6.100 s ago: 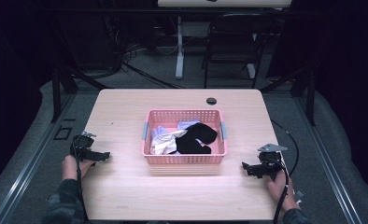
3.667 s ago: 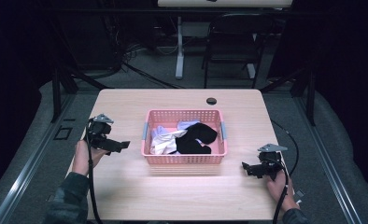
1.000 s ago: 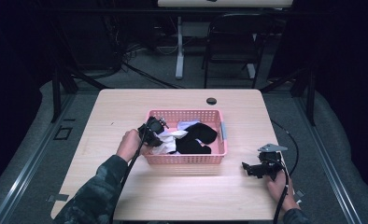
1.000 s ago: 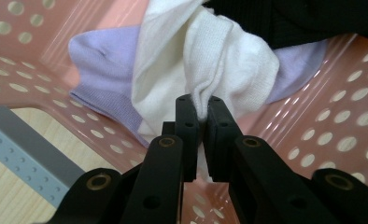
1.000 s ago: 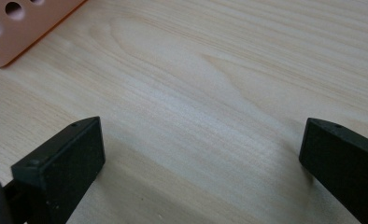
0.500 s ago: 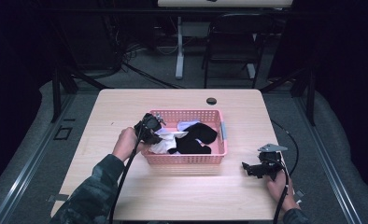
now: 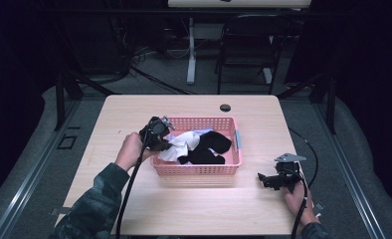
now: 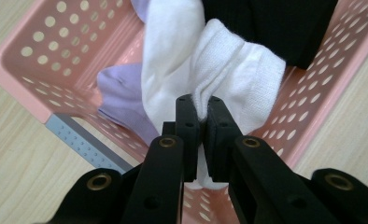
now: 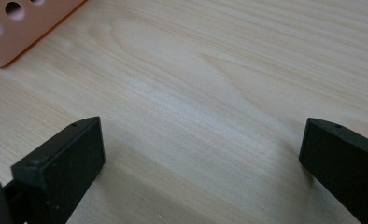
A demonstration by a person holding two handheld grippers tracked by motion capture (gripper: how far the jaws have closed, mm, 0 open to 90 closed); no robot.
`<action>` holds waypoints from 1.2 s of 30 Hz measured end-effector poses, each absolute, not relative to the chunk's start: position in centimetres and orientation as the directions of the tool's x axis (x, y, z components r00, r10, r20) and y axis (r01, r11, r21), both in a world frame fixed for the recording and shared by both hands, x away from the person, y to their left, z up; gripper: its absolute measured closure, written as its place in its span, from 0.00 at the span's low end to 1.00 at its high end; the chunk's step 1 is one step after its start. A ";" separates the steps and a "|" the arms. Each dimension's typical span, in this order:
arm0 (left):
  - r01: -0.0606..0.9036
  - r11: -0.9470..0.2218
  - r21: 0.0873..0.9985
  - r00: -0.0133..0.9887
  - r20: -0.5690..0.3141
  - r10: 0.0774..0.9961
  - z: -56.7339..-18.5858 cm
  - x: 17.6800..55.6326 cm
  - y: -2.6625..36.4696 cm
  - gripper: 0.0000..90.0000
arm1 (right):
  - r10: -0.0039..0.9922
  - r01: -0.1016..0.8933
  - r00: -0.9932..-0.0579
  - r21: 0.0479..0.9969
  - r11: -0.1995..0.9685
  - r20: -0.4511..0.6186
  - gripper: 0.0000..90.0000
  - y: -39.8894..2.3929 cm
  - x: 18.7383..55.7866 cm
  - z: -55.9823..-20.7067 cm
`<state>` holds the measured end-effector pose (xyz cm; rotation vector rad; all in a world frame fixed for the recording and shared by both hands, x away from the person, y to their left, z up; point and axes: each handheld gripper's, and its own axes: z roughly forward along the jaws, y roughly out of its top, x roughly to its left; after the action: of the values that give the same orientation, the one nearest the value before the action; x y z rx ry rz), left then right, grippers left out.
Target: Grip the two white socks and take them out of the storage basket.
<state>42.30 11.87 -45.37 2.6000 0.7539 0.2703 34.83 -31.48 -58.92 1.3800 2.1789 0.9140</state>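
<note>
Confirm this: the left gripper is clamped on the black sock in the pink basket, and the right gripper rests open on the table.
Not quite. The left gripper is clamped on the white sock, not the black one, as the left gripper view shows. The rest holds: pink basket, right gripper open on the table.

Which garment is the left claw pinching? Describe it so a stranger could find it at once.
Start at the pink basket in the middle of the wooden table. At its left end, the left claw is shut on a white sock by a fold of ribbed cloth. It lies between a lilac piece and black clothing, the only white item there.
</note>
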 end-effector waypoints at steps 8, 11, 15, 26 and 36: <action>0.463 -0.762 0.453 0.840 0.051 0.541 -44.9 42.2 12.0 0.95 | 0.902 0.636 -0.432 0.712 0.298 0.008 0.00 -31.5 34.8 -59.0; 0.464 -0.764 0.447 0.842 0.044 0.537 -44.9 42.2 12.0 0.95 | 0.902 0.636 -0.432 0.712 0.298 0.008 0.00 -31.5 34.8 -58.9; 0.467 -0.766 0.442 0.847 0.025 0.531 -45.1 42.1 12.0 0.94 | 0.902 0.636 -0.432 0.712 0.298 0.008 0.00 -31.5 34.8 -58.9; 0.474 -0.791 0.387 0.851 0.028 0.524 -47.1 42.6 11.6 0.91 | 0.902 0.635 -0.432 0.712 0.300 0.006 0.00 -31.5 34.9 -59.0; 0.505 -0.817 0.278 0.853 -0.019 0.521 -48.9 43.4 10.5 0.71 | 0.902 0.636 -0.432 0.712 0.298 0.008 0.00 -31.5 34.8 -58.9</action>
<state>43.42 10.50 -48.91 2.7562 0.7787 0.0842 34.85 -31.48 -58.95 1.3763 2.1768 0.9174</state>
